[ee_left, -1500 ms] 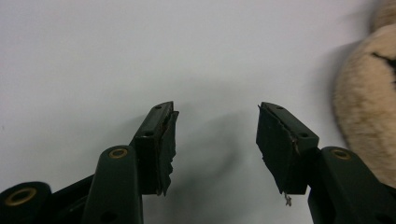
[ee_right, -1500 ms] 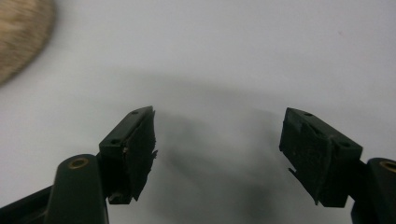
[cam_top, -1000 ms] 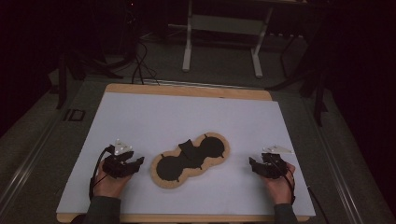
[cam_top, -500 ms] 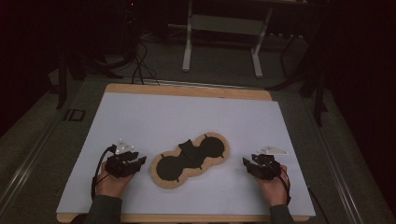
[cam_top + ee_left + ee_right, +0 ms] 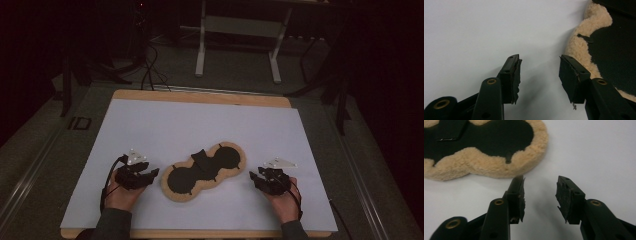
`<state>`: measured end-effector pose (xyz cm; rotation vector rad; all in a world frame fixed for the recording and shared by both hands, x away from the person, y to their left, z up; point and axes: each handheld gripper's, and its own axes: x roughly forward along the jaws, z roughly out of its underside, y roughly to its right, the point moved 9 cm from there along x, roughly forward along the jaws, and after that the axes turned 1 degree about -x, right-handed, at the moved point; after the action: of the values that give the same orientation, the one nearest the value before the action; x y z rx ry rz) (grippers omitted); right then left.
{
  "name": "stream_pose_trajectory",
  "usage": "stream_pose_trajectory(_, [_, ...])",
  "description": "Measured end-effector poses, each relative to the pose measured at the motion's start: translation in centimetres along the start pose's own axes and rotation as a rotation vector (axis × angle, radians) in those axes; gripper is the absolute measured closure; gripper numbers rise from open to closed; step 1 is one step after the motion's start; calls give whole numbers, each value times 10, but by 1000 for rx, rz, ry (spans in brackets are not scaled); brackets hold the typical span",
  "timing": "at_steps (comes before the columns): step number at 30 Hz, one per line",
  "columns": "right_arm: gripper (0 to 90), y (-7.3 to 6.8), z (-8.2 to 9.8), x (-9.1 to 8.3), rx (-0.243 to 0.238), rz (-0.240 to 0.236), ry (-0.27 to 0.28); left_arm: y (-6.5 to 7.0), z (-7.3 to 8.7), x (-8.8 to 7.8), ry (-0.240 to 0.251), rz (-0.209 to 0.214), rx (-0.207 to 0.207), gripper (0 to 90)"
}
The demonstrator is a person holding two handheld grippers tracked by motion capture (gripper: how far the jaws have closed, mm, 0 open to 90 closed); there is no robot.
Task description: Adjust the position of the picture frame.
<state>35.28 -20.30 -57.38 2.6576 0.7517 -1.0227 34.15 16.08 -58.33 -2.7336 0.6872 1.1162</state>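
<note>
**Both tongs apart, fleece pad lying between them**

My left tongs point(image 5: 150, 174) sit low on the white sheet point(image 5: 150, 125), jaws spread with nothing but bare sheet in the gap. They have just been opening again after a brief squeeze, and the left gripper view confirms it: two black pads point(image 5: 514, 72) stand well apart, and the curly tan edge of the fleece pad point(image 5: 584, 32) runs just beside the right-hand jaw, not touching as far as I can tell.

Over to my right tongs point(image 5: 257, 176). These have just been closing a little, yet nothing is between them; the jaws remain parted over plain sheet. In the right gripper view the fleece pad point(image 5: 486, 167) lies just ahead of the left-hand jaw tip, very close, and I cannot tell whether that tip brushes the wool.

The fleece pad point(image 5: 204, 170) itself rests flat on the sheet in the near half of the counter point(image 5: 200, 96), midway between my two hands. It is a figure-eight shape, tan woolly border around two dark round panels, lying on a slant with one lobe nearer my left hand point(image 5: 120, 192) and the other farther off toward my right hand point(image 5: 282, 200). A dark strap piece point(image 5: 201, 159) crosses its narrow waist.

Each hand rests on the sheet, cables trailing back along my sleeves.
</note>
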Motion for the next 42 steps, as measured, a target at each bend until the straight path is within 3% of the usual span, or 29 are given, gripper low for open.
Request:
stream_pose_trajectory(7, [556, -10, -1, 4, -6, -19, -3, 1, 0, 2, -5, 21, 8, 533])
stream_pose_trajectory(14, [560, -21, -1, 8, -27, -33, -10, 2, 4, 5, -29, 25, 21, 641])
stream_pose_trajectory(24, [563, -30, -2, 12, -35, -49, -15, 3, 6, 7, -42, 39, 25, 690])
stream_pose_trajectory(30, [574, -39, -2, 16, -52, -67, -24, 5, 10, 9, -71, 68, 40, 806])
stream_pose_trajectory(35, [621, -46, -2, 18, -61, -89, -30, 8, 11, 11, -83, 84, 48, 896])
stream_pose_trajectory(42, [720, -54, -1, 22, -79, -104, -42, 9, 11, 12, -85, 77, 58, 900])
